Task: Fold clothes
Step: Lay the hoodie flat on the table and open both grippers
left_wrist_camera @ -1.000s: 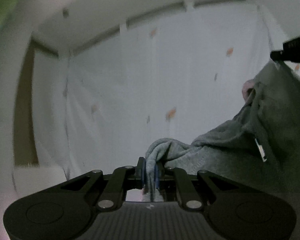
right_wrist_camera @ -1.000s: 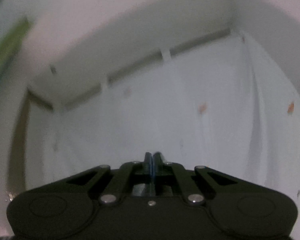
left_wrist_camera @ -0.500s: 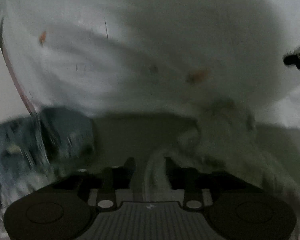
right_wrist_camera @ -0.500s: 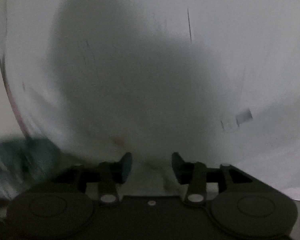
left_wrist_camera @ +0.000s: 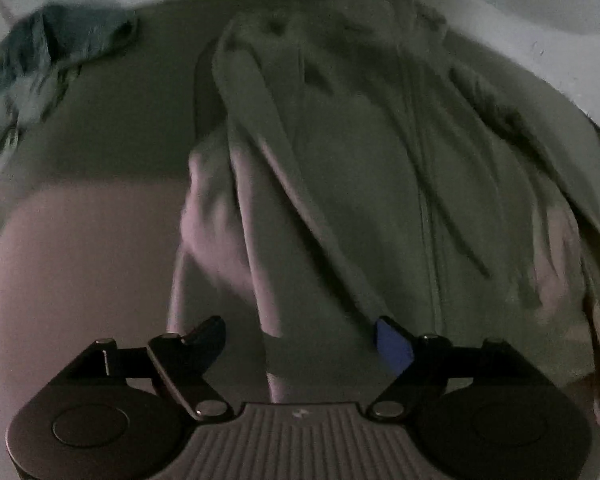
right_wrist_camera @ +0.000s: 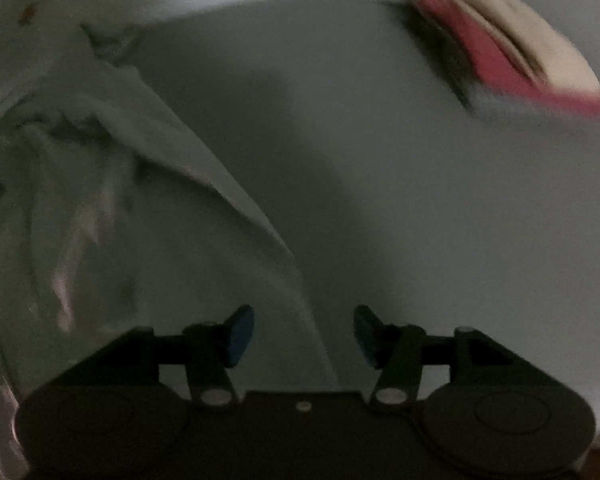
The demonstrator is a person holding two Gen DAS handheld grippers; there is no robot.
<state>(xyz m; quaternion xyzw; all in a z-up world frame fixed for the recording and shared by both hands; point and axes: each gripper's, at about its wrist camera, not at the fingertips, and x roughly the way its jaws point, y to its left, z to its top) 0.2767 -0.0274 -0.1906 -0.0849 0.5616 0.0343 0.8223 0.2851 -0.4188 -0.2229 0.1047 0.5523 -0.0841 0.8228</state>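
The left gripper (left_wrist_camera: pixel 300 340) stood wide open with nothing between its jaws, poised over the lower part of the grey hoodie (left_wrist_camera: pixel 380 168). The right gripper (right_wrist_camera: pixel 304 336) was likewise spread open and empty, with the garment's edge (right_wrist_camera: pixel 236 204) running diagonally from the upper left of its view down to a point between the jaws.

The hoodie lay spread on the table (left_wrist_camera: pixel 100 248), filling the centre and right of the left wrist view, with a zip or seam line running down its middle and a sleeve-like fold (left_wrist_camera: pixel 260 160) lying across its left half. It looked like thick, soft fleece: limp, fairly heavy for cloth, likely to sag and drag when lifted and unlikely to slip from rubber pads. A sensible hold would probably be the hem corners or the outer side edge, pinching both layers, so that the panel could be carried over in one piece.

For room, bare table showed at the left of the left wrist view and across the centre and right of the right wrist view. A crumpled blue-grey garment (left_wrist_camera: pixel 40 60) sat in the upper left of the left view, well apart from the hoodie. A blurred stack in red and cream (right_wrist_camera: pixel 512 56) occupied the upper right of the right view, also well apart.
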